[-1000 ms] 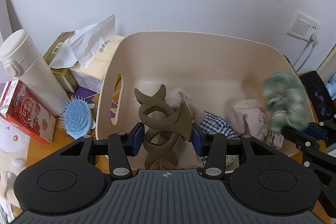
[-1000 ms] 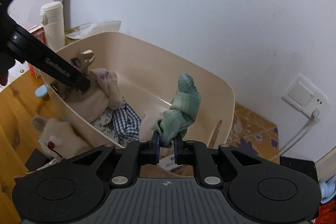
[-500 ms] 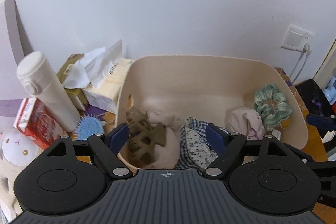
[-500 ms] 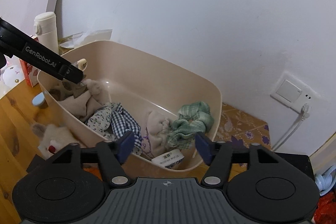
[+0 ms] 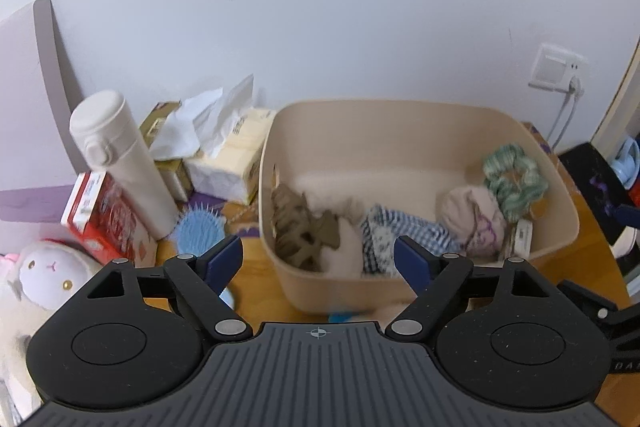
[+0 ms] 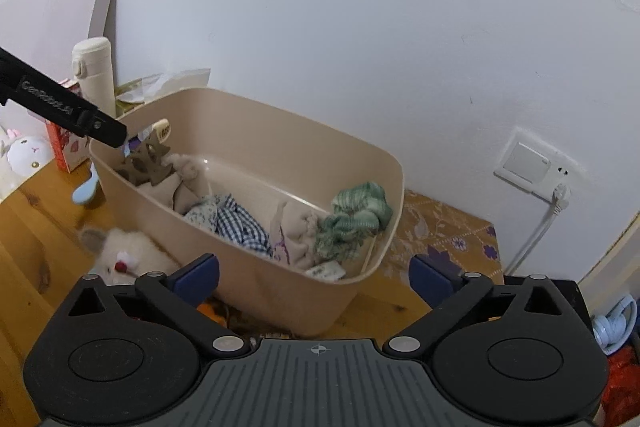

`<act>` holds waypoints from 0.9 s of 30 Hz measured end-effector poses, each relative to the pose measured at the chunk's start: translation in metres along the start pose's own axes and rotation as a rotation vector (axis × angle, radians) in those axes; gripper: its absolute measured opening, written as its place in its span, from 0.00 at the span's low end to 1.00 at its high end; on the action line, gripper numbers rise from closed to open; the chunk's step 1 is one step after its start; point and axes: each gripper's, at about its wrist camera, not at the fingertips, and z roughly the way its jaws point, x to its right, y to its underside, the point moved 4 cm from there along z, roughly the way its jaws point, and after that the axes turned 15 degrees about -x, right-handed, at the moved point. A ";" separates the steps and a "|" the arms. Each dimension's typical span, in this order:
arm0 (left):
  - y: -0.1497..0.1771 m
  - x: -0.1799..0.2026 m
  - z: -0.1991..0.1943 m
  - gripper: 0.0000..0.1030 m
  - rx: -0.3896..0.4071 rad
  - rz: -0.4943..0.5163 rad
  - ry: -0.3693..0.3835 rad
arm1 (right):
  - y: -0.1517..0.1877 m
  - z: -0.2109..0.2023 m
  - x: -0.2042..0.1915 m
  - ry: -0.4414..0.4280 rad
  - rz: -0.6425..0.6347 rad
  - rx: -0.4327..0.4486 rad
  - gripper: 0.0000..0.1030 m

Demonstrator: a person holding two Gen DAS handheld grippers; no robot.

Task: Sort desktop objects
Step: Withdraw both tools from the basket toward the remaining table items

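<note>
A beige plastic bin (image 5: 552,195) (image 6: 264,279) stands on the wooden desk by the wall. In it lie a brown hair claw clip (image 5: 300,231) (image 6: 146,163) at its left end, a blue checked cloth (image 5: 400,231) (image 6: 236,223), a pink cloth (image 5: 472,219) and a green scrunchie (image 5: 514,179) (image 6: 356,219) at its right end. My left gripper (image 5: 318,261) is open and empty, drawn back in front of the bin. My right gripper (image 6: 314,275) is open and empty, in front of the bin's right part.
Left of the bin are a white flask (image 5: 120,163), a tissue pack (image 5: 224,155), a red box (image 5: 100,215), a blue hairbrush (image 5: 198,233) and a white plush toy (image 5: 44,275). Another plush (image 6: 128,255) lies before the bin. A wall socket (image 6: 528,167) is at right.
Both grippers opened and let go: the claw clip and the green scrunchie now lie in the bin. Both grippers have drawn back from it.
</note>
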 end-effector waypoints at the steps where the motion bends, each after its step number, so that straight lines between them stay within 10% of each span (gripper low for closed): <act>1: 0.003 0.000 0.001 0.82 -0.007 0.001 0.000 | 0.003 0.000 -0.001 -0.002 0.003 -0.007 1.00; 27: 0.086 0.035 0.014 0.82 -0.218 0.110 0.110 | 0.076 0.025 -0.019 -0.065 -0.022 -0.207 1.00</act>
